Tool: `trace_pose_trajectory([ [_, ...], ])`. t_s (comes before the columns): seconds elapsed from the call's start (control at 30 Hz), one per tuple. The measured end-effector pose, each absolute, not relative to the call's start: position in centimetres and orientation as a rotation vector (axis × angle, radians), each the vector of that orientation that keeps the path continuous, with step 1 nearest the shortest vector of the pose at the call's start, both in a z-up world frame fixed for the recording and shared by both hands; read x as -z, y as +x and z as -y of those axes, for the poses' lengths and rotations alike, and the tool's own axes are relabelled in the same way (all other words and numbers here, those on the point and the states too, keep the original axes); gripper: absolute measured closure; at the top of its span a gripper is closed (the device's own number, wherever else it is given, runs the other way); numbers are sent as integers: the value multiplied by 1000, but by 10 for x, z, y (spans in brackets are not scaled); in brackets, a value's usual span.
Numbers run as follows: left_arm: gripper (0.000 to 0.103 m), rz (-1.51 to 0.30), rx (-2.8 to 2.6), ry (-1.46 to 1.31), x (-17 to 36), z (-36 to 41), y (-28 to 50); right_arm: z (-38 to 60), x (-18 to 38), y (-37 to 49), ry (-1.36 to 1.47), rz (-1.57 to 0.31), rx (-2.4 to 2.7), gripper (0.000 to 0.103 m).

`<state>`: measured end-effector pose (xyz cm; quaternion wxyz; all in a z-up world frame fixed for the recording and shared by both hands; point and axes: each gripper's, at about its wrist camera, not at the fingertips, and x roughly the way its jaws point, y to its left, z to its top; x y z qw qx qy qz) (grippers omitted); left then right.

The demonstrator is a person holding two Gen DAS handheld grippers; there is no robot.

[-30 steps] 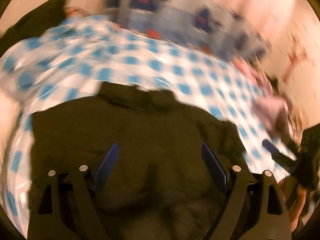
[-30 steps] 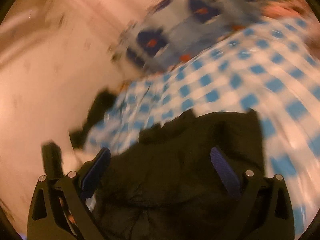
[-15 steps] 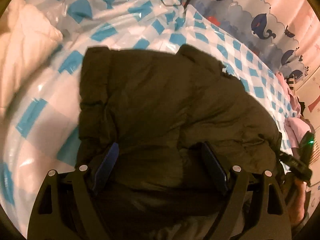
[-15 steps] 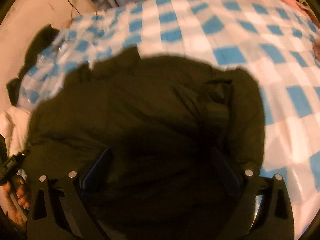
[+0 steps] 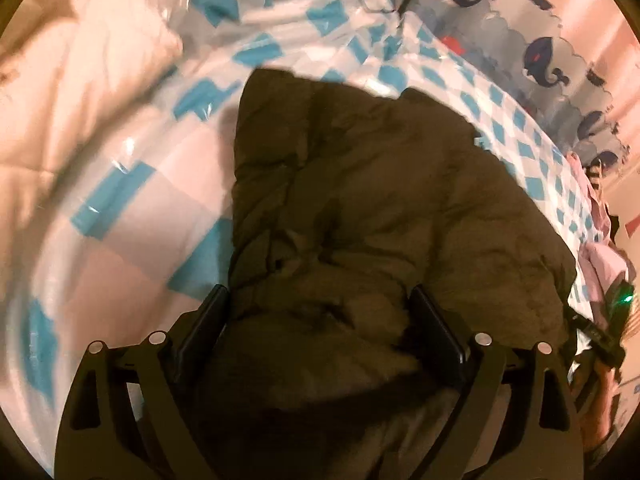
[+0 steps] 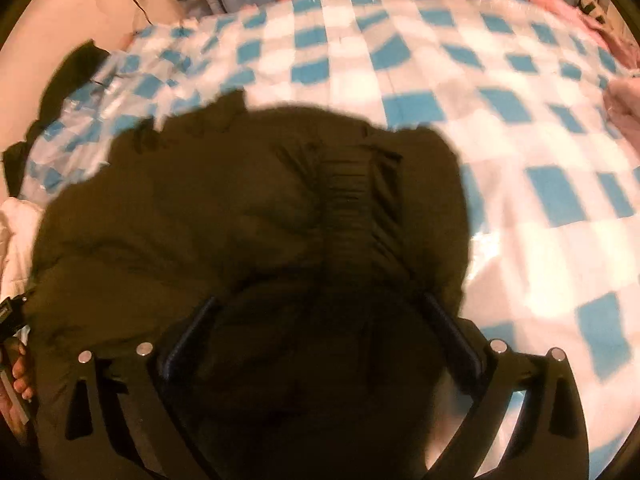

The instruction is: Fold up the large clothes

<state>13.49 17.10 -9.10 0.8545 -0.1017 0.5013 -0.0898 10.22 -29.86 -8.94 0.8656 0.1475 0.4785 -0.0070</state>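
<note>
A dark olive puffy jacket (image 5: 360,208) lies folded on a blue-and-white checkered sheet (image 5: 120,200). It fills the middle of the right wrist view (image 6: 240,232) too. My left gripper (image 5: 322,312) is open, its fingers spread over the near edge of the jacket. My right gripper (image 6: 320,316) is open too, low over the jacket's near edge, by a ribbed cuff (image 6: 344,192). Whether the fingers touch the cloth I cannot tell.
A white quilt (image 5: 60,80) lies at the left. A whale-print cloth (image 5: 540,52) runs along the far side. Pink clothes (image 5: 600,264) lie at the right, also in the right wrist view (image 6: 624,100). A dark garment (image 6: 68,76) lies at the far left.
Both grippers have tilted down and moved closer over the jacket, which now fills more of each view. Both stay open.
</note>
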Motion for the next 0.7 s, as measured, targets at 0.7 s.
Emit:
trace_pose_trajectory([
  [0.7, 16, -748, 126, 366, -27, -141, -93, 331, 67, -122, 508, -1040, -27, 7],
])
